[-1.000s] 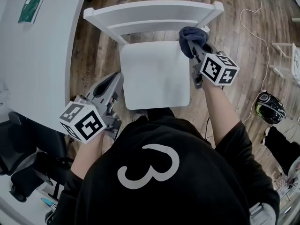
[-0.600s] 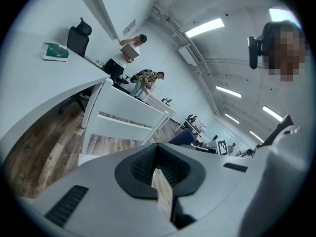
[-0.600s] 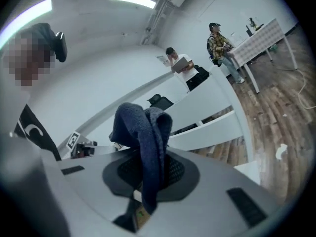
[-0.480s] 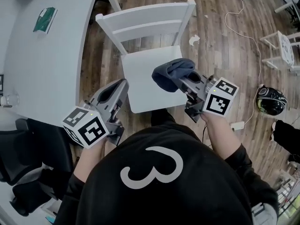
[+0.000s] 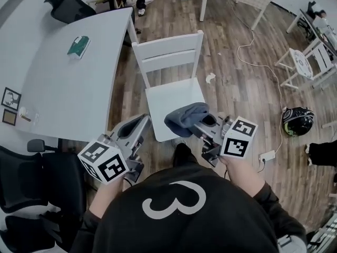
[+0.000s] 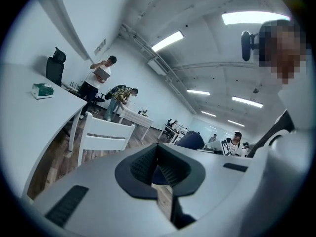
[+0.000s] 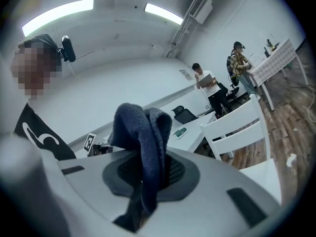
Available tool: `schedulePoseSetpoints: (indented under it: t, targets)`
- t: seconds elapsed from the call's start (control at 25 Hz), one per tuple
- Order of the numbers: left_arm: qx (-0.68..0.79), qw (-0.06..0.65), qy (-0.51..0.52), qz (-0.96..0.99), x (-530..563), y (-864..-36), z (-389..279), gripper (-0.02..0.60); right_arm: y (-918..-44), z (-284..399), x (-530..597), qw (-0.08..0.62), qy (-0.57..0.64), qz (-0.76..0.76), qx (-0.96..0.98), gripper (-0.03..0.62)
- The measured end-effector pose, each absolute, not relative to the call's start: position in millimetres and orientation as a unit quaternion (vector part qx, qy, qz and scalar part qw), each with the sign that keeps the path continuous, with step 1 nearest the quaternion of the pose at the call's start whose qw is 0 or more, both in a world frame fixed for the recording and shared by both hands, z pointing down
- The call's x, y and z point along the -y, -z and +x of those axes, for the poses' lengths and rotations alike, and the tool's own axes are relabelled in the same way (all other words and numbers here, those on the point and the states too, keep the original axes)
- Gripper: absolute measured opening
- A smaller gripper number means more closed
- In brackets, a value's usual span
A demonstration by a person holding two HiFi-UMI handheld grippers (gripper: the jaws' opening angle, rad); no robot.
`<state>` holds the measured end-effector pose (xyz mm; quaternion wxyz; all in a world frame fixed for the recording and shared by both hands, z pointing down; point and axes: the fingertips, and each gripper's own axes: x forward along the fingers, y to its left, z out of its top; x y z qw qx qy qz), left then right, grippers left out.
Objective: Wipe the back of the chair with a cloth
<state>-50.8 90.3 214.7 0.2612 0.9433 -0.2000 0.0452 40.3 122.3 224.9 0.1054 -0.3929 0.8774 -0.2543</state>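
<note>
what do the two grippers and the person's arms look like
The left gripper and right gripper are both smooth grey plastic shells with dark ribbed pads inside the jaws. Each carries a white cube printed with black square markers. The person wears a black top with a big white 3 on the back.

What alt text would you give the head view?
From above: a person's right claw grips a dark blue cloth at the front of a white chair. The left claw, shut and empty, is beside a grey table.
</note>
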Motion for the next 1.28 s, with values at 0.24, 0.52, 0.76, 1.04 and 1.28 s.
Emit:
schedulePoseSetpoints:
  t: [0.24, 0.52, 0.76, 1.04, 1.28]
  targets:
    - [0.196, 0.247, -0.018, 0.949, -116.8, -194.1, -80.1, 0.014, -195.7, 22.7, -153.6, 0.131, 0.246, -0.409, -0.869, 0.051]
    - [0.185, 0.241, -0.009, 0.952, -135.6, -180.3, -80.8, 0.014, -187.6, 12.9, -166.4, 0.121, 0.24, -0.411, -0.871, 0.051]
    - [0.176, 0.242, -0.013, 0.954, -147.0, -180.8, -74.8, 0.014, -186.1, 15.3, -176.0, 0.128, 0.239, -0.419, -0.866, 0.049]
    - [0.17, 0.236, -0.016, 0.956, -162.3, -181.0, -74.7, 0.014, -186.6, 17.7, -190.4, 0.138, 0.239, -0.428, -0.861, 0.049]
    - [0.17, 0.238, -0.018, 0.956, -176.1, -178.5, -73.9, 0.013, -183.8, 19.7, -202.3, 0.144, 0.238, -0.436, -0.856, 0.051]
